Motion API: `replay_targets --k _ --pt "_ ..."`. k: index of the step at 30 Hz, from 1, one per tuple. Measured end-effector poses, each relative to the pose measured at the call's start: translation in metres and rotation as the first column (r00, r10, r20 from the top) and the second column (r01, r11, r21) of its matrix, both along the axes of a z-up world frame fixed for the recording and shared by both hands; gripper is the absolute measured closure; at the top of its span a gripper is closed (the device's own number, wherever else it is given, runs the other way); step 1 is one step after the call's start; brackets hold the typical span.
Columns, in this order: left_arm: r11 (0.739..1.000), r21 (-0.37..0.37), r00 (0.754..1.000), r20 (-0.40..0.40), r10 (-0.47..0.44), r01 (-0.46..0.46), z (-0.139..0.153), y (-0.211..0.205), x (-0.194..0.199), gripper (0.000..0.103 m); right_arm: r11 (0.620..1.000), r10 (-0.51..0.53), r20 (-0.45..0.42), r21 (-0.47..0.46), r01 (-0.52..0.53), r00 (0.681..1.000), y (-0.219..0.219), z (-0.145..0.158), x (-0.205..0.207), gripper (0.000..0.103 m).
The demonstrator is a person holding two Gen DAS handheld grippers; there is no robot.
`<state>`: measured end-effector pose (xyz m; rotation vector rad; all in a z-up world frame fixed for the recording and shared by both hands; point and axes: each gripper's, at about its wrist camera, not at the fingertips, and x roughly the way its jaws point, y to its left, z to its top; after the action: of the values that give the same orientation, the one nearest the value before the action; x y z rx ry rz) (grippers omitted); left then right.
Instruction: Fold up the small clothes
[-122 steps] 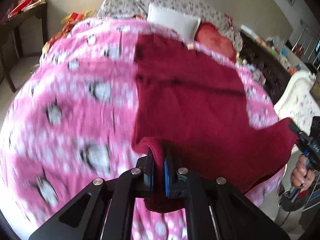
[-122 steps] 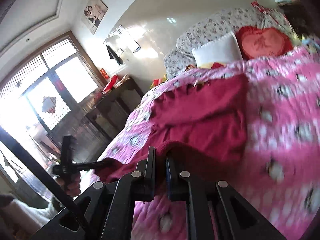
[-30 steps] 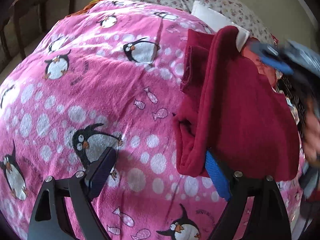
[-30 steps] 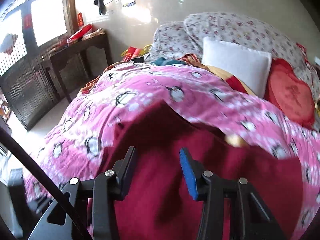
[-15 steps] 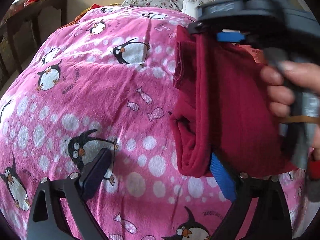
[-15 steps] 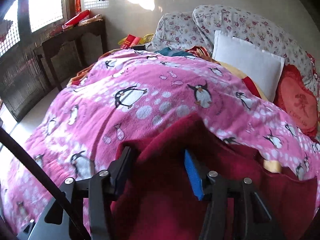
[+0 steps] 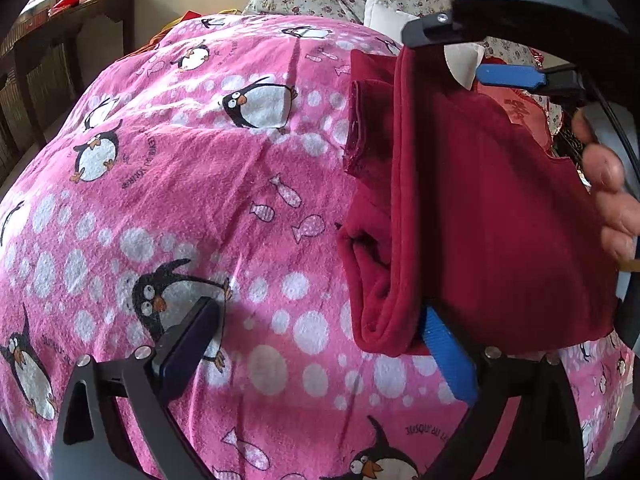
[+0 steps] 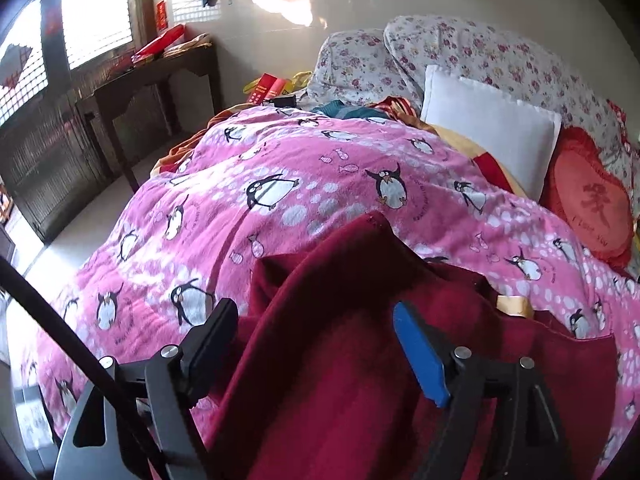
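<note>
Left gripper (image 7: 316, 352): your fingers stood spread wide, gripping nothing; the blue pad (image 7: 450, 354) touched the folded edge of the red garment (image 7: 492, 220), the dark pad (image 7: 188, 344) sat over bare blanket (image 7: 200, 184).

Right gripper (image 8: 316, 344): your fingers were likewise parted, straddling a raised ridge of the same garment without pinching it.

Garment: dark red, doubled over, lying toward the right side of the pink penguin blanket, one layer draped over your right tool.

Risk: with neither gripper holding, that draped layer could have slid back and undone the fold; pulling your right tool out sharply could have dragged cloth with it.

Views: the left camera alone showed your right hand (image 7: 612, 196) and the rolled fold edge; the right camera alone showed the white pillow (image 8: 488, 140), the red cushion (image 8: 592, 208) and a yellow tag (image 8: 514, 306).
</note>
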<state>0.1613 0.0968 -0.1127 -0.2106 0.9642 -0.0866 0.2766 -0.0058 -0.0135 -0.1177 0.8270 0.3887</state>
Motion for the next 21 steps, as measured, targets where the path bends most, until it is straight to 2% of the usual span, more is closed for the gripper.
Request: replay_targets --k 6,11,12,15,18,20,21 --pt "1.000 0.000 1.000 0.009 0.020 -0.020 -0.002 0.001 0.003 0.000 0.998 -0.044 -0.070 0.046 0.048 0.997 0.001 -0.014 0.023 0.015" --pt "0.997 -0.056 0.998 0.023 0.051 -0.049 -0.001 0.008 0.007 0.000 0.999 -0.045 -0.095 0.020 0.047 0.994 0.016 -0.025 0.038 0.015" --pt "0.996 -0.067 0.998 0.027 0.057 -0.056 -0.001 0.010 0.008 0.000 0.999 -0.040 -0.101 0.016 0.042 0.994 0.020 -0.027 0.039 0.012" --pt "0.995 -0.079 0.997 0.038 0.070 -0.067 0.000 0.014 0.008 0.000 0.999 -0.029 -0.100 -0.022 0.027 0.995 0.033 -0.034 0.042 0.007" --pt "0.993 -0.090 0.996 0.053 0.076 -0.071 -0.001 0.016 0.009 0.000 0.995 -0.019 -0.085 -0.101 0.010 0.996 0.046 -0.040 0.043 0.006" --pt "0.994 -0.094 0.996 0.059 0.068 -0.063 0.000 0.016 0.011 0.000 0.981 -0.003 -0.057 -0.191 -0.008 0.998 0.054 -0.046 0.041 0.017" --pt "0.994 -0.103 0.996 0.066 0.056 -0.049 -0.001 0.015 0.012 0.000 0.975 -0.003 -0.034 -0.223 -0.005 0.999 0.054 -0.046 0.037 0.029"
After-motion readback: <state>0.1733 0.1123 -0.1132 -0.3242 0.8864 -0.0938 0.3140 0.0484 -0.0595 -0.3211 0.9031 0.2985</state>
